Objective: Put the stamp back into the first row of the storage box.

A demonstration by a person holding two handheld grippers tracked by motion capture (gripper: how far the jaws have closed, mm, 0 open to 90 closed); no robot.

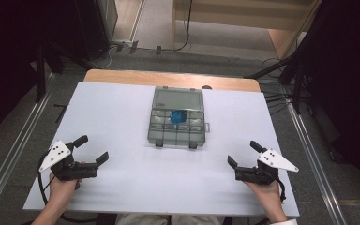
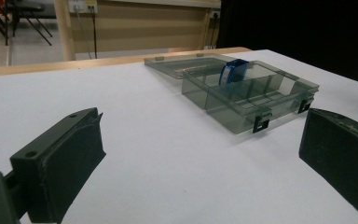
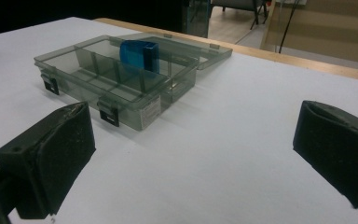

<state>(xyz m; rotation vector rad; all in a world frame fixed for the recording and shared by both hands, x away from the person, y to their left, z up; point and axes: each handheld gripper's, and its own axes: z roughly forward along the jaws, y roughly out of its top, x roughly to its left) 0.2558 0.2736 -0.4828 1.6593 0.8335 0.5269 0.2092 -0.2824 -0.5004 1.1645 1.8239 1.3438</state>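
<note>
Both forearms come in at the near table edge. At left, the left gripper (image 1: 93, 150) rests on the white table (image 1: 122, 187), jaws spread wide and holding nothing. Midway, well apart from both tools, sits the smoky compartment box (image 1: 177, 133), lid (image 1: 178, 97) flung back flat behind it. One blue object (image 1: 178, 116) stands in a back-row cell, probably the middle one; the others look empty. At right, the right gripper (image 1: 244, 153) is likewise wide and empty. A good next reach likely steadies the box first.

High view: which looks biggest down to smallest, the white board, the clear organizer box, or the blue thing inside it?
1. White board
2. Clear organizer box, its lid open
3. Blue thing, sitting within one compartment
</note>
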